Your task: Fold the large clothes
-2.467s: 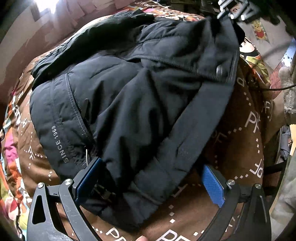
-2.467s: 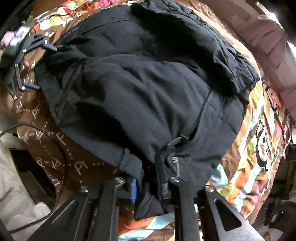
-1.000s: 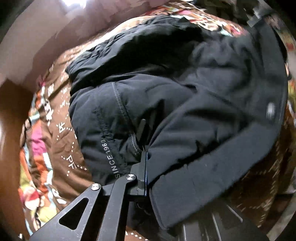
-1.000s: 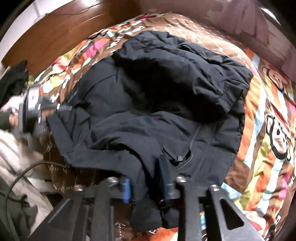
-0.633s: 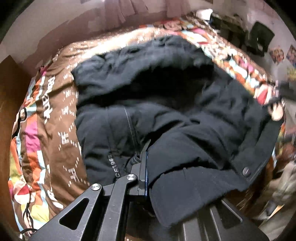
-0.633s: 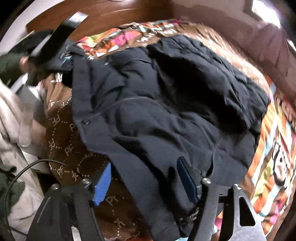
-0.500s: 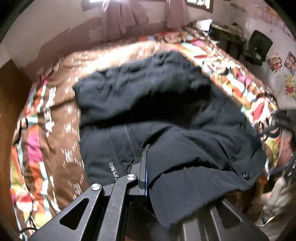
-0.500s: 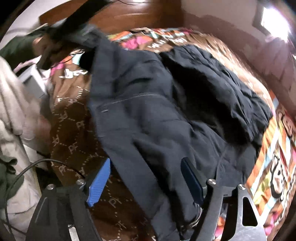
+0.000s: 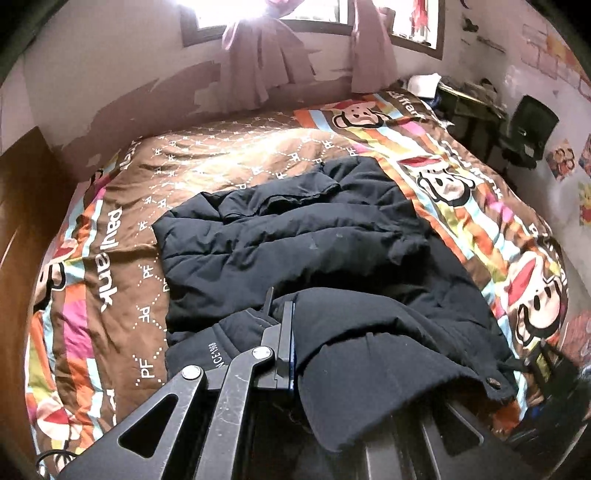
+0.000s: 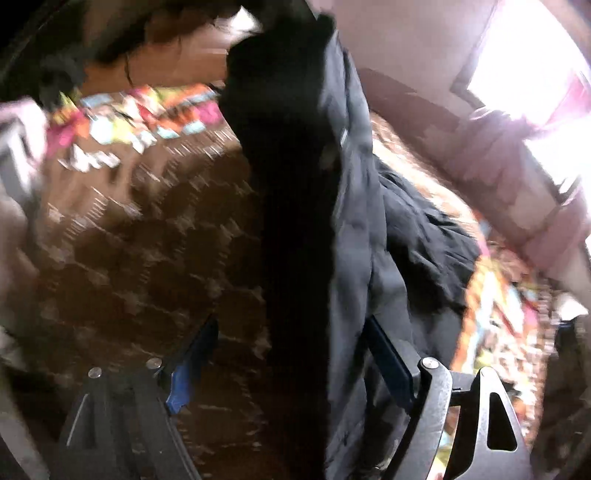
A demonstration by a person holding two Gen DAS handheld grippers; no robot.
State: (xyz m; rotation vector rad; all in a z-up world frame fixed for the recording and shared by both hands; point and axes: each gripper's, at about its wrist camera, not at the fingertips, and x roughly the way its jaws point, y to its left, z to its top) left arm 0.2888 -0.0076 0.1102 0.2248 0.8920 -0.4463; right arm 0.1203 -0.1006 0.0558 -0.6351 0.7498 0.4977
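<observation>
1. Lying on the bed [image 9: 122, 258], the big black jacket [image 9: 295, 236] takes up the middle of the left view.
2. Its long side runs from about 11 o'clock, far away, down to 5 o'clock, near the camera.
3. One near edge of the jacket is lifted up off the bed.
4. The left hand-held gripper [image 9: 291, 343] is squeezed tight on that lifted edge, at about 6 o'clock.
5. White letters on the jacket sit just left of that gripper.
6. The right view is blurry. There the jacket hangs like a tall dark strip from 12 o'clock down to 6 o'clock.
7. The right hand-held gripper [image 10: 295, 354] has just been opening. Its blue pads [image 10: 181, 384] stand wide apart, with the cloth between them, near the right pad.
8. A bright window [image 9: 236, 14] is at 12 o'clock, behind the bed.
</observation>
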